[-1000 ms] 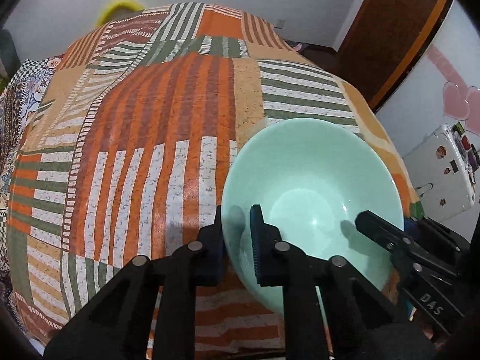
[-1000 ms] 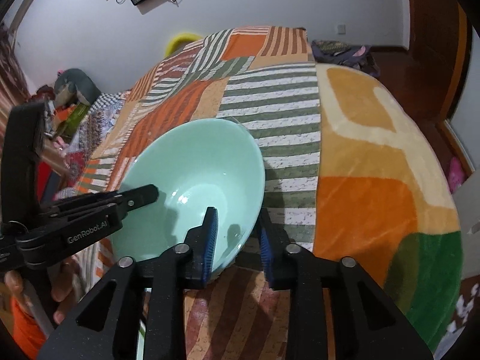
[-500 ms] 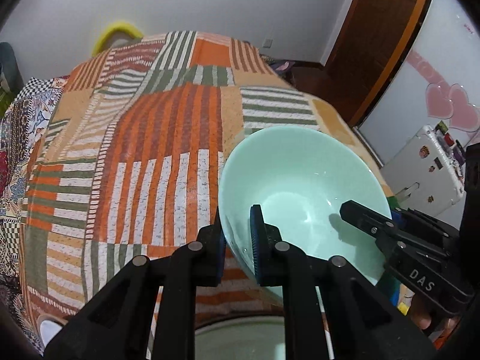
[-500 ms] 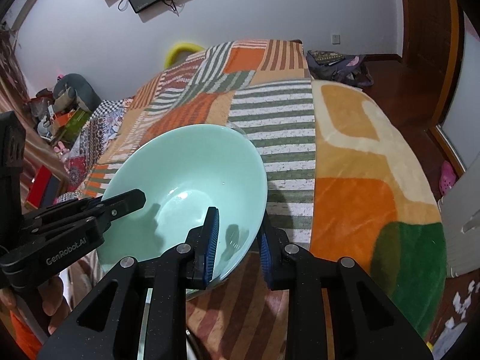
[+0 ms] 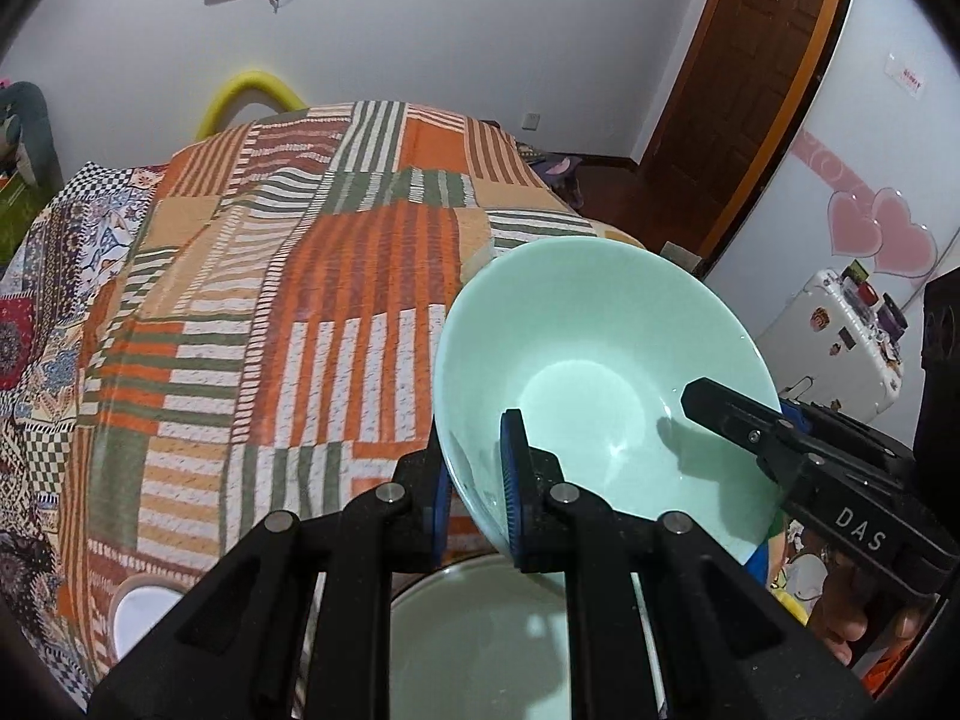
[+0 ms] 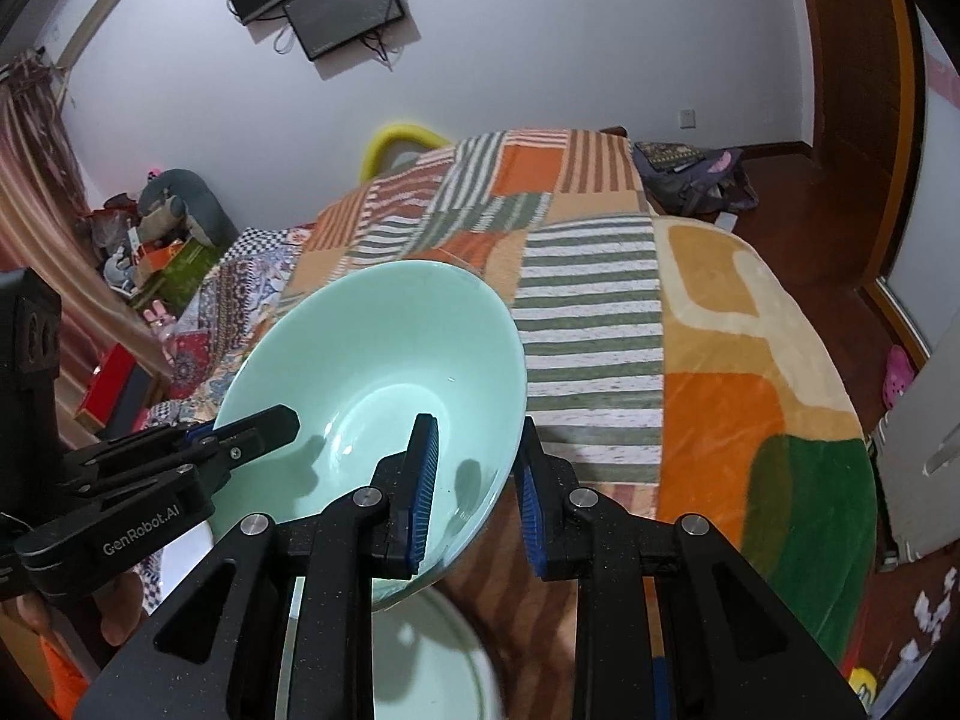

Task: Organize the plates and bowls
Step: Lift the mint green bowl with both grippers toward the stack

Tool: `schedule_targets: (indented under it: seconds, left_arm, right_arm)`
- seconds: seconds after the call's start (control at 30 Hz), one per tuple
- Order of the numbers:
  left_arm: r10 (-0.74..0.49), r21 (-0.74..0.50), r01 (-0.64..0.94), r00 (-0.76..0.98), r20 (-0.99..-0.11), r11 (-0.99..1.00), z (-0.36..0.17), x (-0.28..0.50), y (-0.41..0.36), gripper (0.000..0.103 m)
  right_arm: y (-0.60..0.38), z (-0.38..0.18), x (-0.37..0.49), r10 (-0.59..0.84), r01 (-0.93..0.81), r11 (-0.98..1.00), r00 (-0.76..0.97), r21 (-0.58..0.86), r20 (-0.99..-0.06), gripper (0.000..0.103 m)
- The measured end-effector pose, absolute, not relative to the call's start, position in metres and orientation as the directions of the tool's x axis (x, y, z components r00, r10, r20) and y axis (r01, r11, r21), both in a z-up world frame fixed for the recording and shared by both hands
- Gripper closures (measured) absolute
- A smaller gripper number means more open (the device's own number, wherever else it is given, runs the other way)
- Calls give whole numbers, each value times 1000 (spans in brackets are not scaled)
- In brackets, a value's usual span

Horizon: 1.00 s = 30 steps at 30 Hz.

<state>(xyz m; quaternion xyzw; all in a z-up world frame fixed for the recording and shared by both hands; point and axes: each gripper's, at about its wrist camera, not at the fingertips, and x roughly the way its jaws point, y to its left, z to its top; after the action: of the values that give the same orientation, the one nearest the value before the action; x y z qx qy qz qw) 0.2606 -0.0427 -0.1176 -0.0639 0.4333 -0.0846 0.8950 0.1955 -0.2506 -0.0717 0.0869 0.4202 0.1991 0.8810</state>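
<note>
A mint green bowl is held in the air over the striped bed cover. My left gripper is shut on its left rim. My right gripper is shut on its right rim; the bowl shows in the right wrist view too. Each gripper appears in the other's view: the right one, the left one. Below the bowl lies a pale green plate, also seen in the right wrist view. A small white bowl sits low left.
The patchwork striped cover spreads over the bed. A white suitcase stands at the right. A wooden door is behind it. Clutter and toys lie at the left of the bed.
Both grippers have lifted the green bowl up and back toward me. The plate below and the small white bowl have come into view.
</note>
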Motion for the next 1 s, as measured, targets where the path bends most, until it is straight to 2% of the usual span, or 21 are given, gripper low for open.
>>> schedule_targets:
  seconds: [0.33,1.0]
  left_arm:
    - [-191,-199,60,635,-749,978,-108,217,-9,89]
    - [-135,-227,-68,631,-764,971,-123,139,64,89]
  right_arm:
    - [-220,-63,172,444,-332,894,567,301,-694,80]
    - [-150,-73,129,495,-460,846,492,269,-716,80]
